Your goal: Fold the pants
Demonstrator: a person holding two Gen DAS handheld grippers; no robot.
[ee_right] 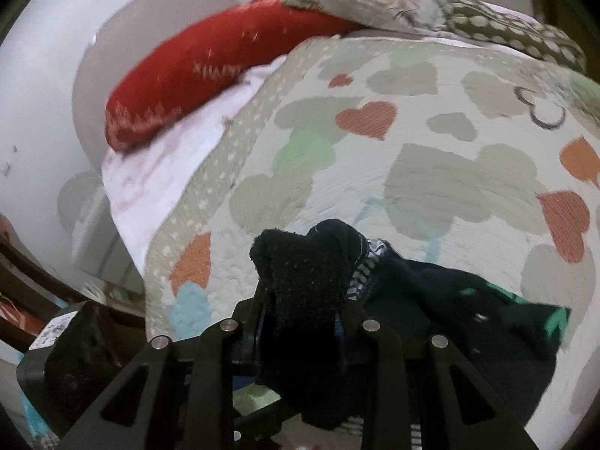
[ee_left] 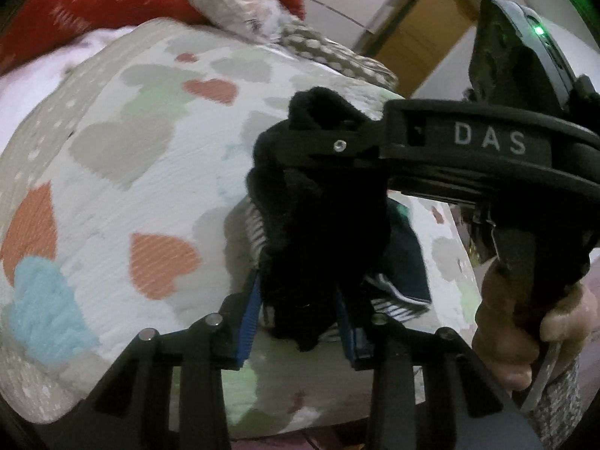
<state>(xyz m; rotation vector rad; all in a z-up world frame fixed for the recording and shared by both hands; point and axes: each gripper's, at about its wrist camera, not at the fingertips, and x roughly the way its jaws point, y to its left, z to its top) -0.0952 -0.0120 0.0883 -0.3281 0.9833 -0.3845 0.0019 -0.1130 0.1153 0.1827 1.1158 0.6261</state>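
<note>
1. Left wrist view: the left gripper (ee_left: 300, 322) has its blue-padded fingers (ee_left: 249, 322) drawn in on a thick bunch of the black pants (ee_left: 318, 225); the cloth fills the gap between the pads and rises in front of the camera, lifted clear of the heart-patterned bedspread (ee_left: 131, 157); the right gripper (ee_left: 300, 138), marked DAS, comes in from the right edge and pinches the same dark fabric higher up, close to the left one; a hand (ee_left: 525, 318) wraps its handle at the lower right; more of the garment, with a striped lining (ee_left: 393, 300), trails down onto the bedspread near its right edge; a red pillow (ee_left: 112, 0) and a floral pillow (ee_left: 232, 3) lie at the far end of the bed.

2. Right wrist view: the right gripper (ee_right: 300, 322) is narrowed on a fold of the black pants (ee_right: 303, 273), which stands bunched up between its fingers; the rest of the garment spreads to the right over the bedspread (ee_right: 431, 131), showing green print (ee_right: 551, 318) near the lower right edge; the red pillow (ee_right: 210, 71) sits at the far left corner.
</note>
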